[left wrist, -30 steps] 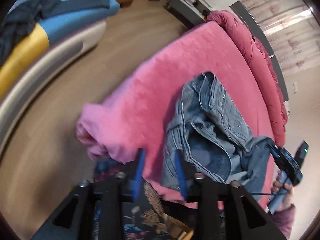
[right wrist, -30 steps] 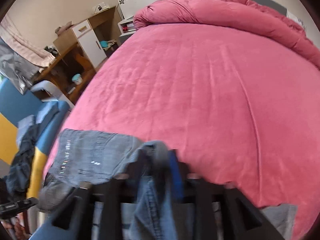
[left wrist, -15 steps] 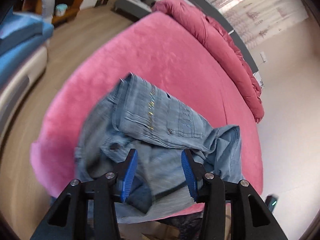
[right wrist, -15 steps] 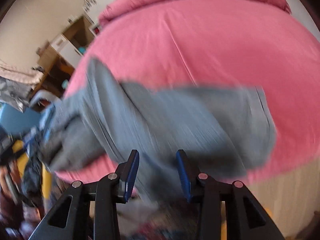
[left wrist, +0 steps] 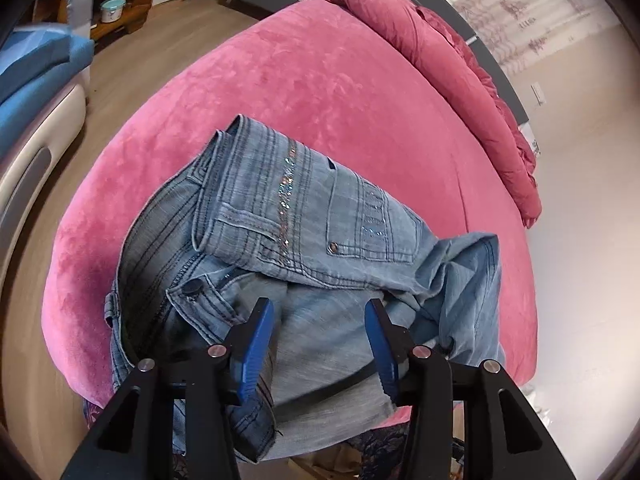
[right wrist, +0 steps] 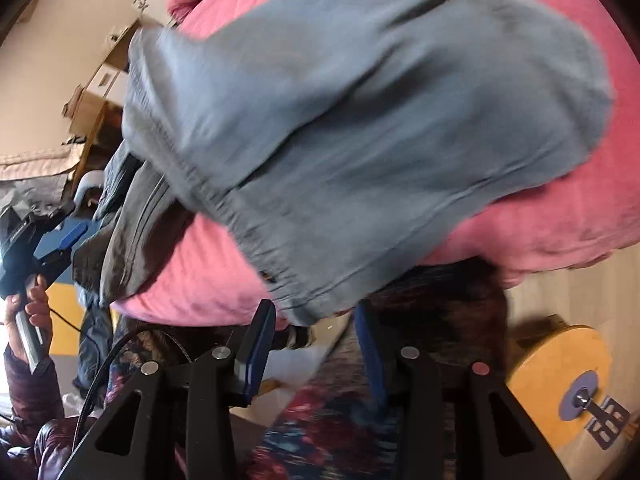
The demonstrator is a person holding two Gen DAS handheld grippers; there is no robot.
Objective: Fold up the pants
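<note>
Jeans [left wrist: 304,248] on pink bed [left wrist: 320,92], wooden floor [left wrist: 132,60]

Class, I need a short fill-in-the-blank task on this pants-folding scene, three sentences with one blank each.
1. The jeans lie crumpled on a bed whose cover is ____.
2. Both the left tongs and the right tongs are ____.
3. The pads on the tongs' fingers are coloured ____.

Missing words: pink; open; blue

The jeans [left wrist: 304,240] are faded light blue denim with darker stitching and a sparkling sequin strip toward 12 o'clock. The bed cover [left wrist: 320,80] is bright pink; the duvet [left wrist: 460,56] at 1 o'clock is deeper crimson. Both grippers [left wrist: 320,344] [right wrist: 316,344] are black with blue pads.
</note>
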